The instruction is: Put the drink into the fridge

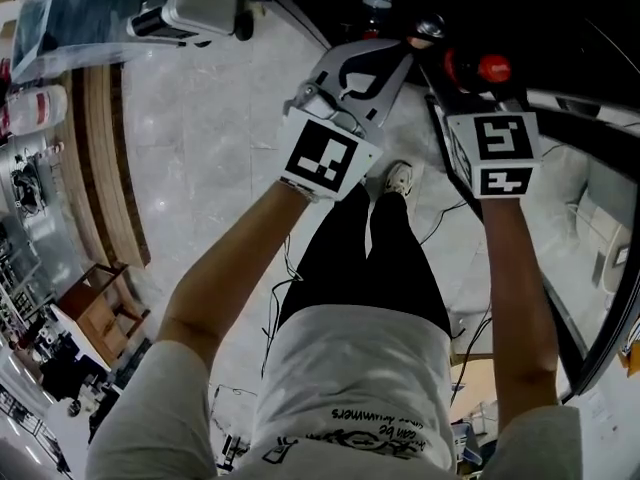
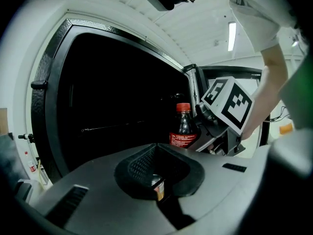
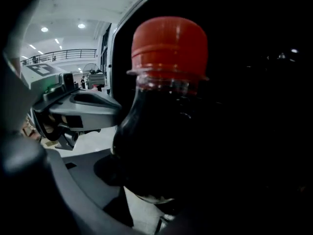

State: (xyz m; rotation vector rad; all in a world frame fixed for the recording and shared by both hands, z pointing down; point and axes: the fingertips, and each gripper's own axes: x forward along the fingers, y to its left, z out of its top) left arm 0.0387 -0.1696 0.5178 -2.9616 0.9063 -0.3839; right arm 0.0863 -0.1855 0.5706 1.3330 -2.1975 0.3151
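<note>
Steep overhead; gripper views beside bottle [image 2: 184,129]

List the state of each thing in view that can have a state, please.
Dark plastic drink bottle with red cap: capped, upright, gripped.
Right tool: shut on that bottle.
Left tool: shut, empty.
Black-framed fridge: door open.

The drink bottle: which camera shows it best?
The left gripper view: the bottle shows cap, neck and label. The right gripper view sits too close, mostly cap; the head view catches only its red cap.
</note>
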